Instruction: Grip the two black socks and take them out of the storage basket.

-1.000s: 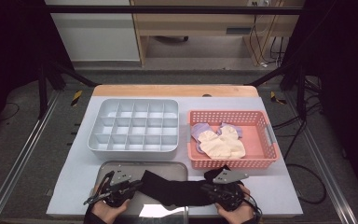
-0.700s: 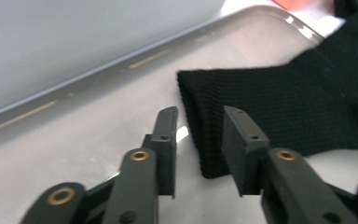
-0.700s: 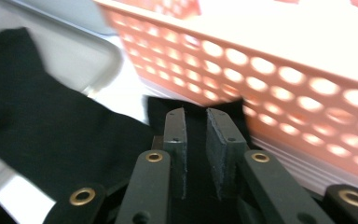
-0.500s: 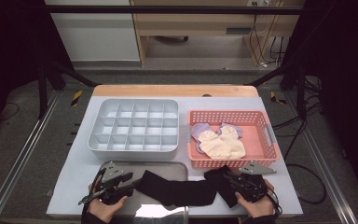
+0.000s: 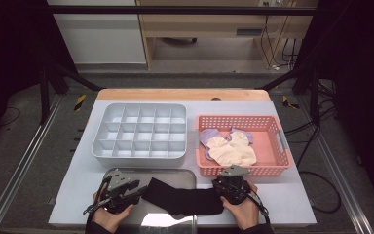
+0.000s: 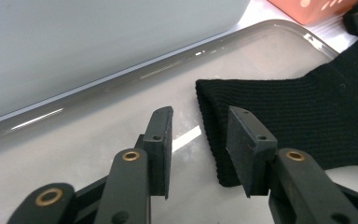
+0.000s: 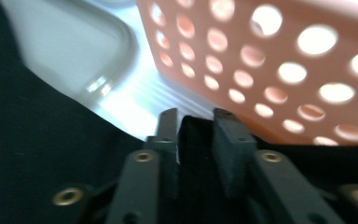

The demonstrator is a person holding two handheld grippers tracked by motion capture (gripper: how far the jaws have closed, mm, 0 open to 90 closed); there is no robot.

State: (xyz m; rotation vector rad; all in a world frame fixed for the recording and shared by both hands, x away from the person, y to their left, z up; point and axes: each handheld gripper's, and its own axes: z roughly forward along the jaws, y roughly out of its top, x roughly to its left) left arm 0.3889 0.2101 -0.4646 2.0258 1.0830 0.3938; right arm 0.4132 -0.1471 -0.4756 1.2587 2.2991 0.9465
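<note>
A black sock (image 5: 182, 200) lies flat across the grey metal tray (image 5: 175, 176) at the table's near edge. My left gripper (image 5: 119, 192) sits at the sock's left end. In the left gripper view it (image 6: 199, 135) is open, and the ribbed edge of the sock (image 6: 284, 121) lies in the gap beside the right jaw, touching the tray (image 6: 74, 140). My right gripper (image 5: 231, 187) is at the sock's right end. In the right gripper view it (image 7: 196, 116) is shut on a fold of the black sock (image 7: 37, 140).
A grey compartment organizer (image 5: 139, 131) stands behind the tray. To its right, an orange perforated basket (image 5: 272, 146) holds a cream sock (image 5: 233, 151) and purple socks (image 5: 208, 137). The basket wall (image 7: 284, 70) is close ahead of my right gripper.
My right gripper swung out to the right with the sock, then came back left. The sock now lies slack on the tray, with my left gripper open at its end.
</note>
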